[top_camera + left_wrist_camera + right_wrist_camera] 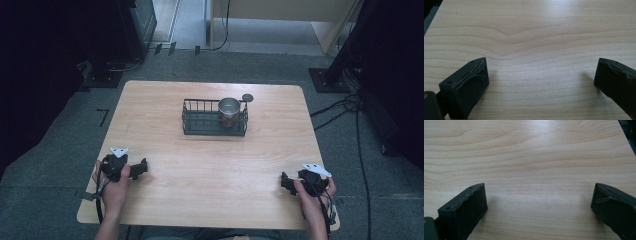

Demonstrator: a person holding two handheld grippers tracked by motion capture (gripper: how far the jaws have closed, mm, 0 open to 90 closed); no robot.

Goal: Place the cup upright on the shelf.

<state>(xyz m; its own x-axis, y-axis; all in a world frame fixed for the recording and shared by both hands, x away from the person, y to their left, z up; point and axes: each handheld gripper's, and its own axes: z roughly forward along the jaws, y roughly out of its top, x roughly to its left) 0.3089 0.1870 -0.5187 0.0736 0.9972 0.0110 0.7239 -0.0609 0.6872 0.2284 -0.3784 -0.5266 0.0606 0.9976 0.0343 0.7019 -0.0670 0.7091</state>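
Note:
A black wire basket (200, 131) stands at the middle back of the wooden table (215, 165). A metal cup (229, 110) stands upright in the basket's right end. My left gripper (141, 168) rests near the table's front left, held by a hand, far from the basket. My right gripper (284, 183) rests near the front right. In the left gripper view my left gripper (541, 72) is open over bare wood. The right gripper view has my right gripper (539, 195) open too, nothing between its jaws.
A small dark round disc (247, 97) lies on the table just behind the basket's right corner. Cables (345, 107) run over the grey floor at the right. Dark equipment stands at the left and right of the room.

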